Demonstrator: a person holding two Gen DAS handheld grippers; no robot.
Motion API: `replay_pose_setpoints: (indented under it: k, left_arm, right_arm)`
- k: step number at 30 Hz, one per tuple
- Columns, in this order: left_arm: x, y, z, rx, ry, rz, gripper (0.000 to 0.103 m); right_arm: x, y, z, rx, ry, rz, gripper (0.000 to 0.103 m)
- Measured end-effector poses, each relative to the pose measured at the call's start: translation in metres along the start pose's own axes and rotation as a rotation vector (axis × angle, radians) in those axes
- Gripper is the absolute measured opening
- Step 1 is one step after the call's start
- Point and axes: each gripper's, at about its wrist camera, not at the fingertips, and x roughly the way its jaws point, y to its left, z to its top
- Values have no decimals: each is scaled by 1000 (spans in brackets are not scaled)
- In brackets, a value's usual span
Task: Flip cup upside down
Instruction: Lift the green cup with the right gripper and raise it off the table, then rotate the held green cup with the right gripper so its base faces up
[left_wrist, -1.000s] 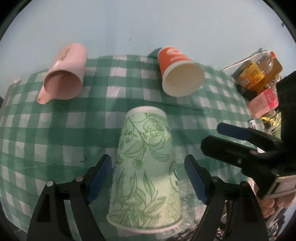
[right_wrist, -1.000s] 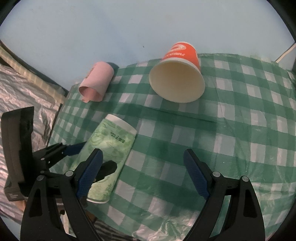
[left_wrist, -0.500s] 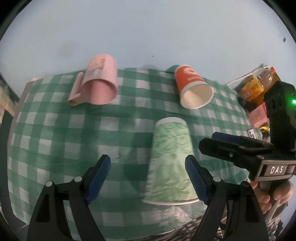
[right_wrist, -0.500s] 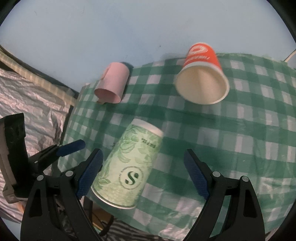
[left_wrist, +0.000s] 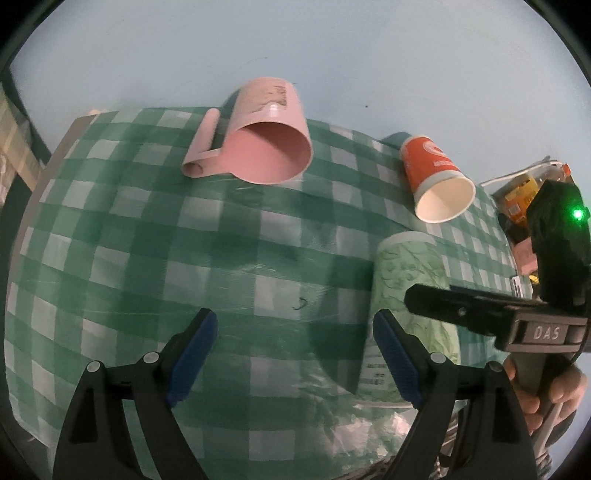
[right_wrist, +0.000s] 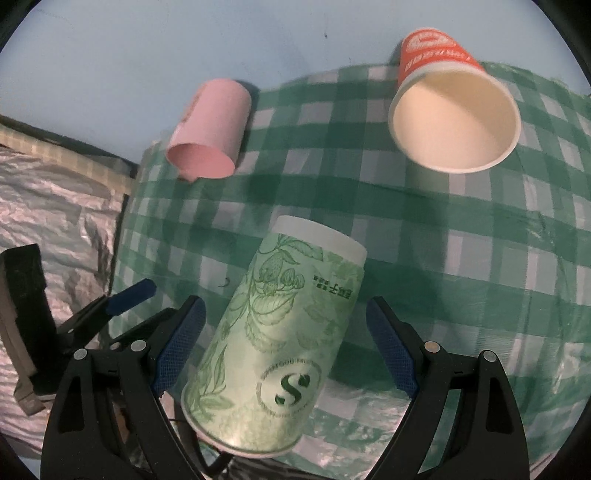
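Observation:
A green leaf-print paper cup (right_wrist: 280, 332) lies on its side near the front edge of the green checked tablecloth (right_wrist: 461, 258), mouth toward me. My right gripper (right_wrist: 286, 343) is open with the cup between its fingers, not touching. The cup also shows in the left wrist view (left_wrist: 410, 295), to the right of my left gripper (left_wrist: 295, 354), which is open and empty over bare cloth. The right gripper's body (left_wrist: 517, 317) shows there too.
A pink mug (left_wrist: 258, 144) lies on its side at the back left. An orange paper cup (left_wrist: 436, 177) lies on its side at the back right. Bottles and packets (left_wrist: 517, 195) sit off the table's right. Silver sheeting (right_wrist: 55, 206) lies left.
My left gripper has swung left, off the green cup, which it straddled a second ago. My right gripper has moved left so the green cup now lies between its fingers.

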Motion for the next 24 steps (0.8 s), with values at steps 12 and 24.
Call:
replay_pose_setpoints:
  k: [12, 24]
  left_arm:
    - [15, 6, -2, 8, 11, -4, 87]
    - [16, -3, -4, 46, -1, 24, 87]
  right_arm:
    - [32, -1, 9, 46, 91, -1, 88]
    - [17, -7, 6, 19, 48, 48, 71]
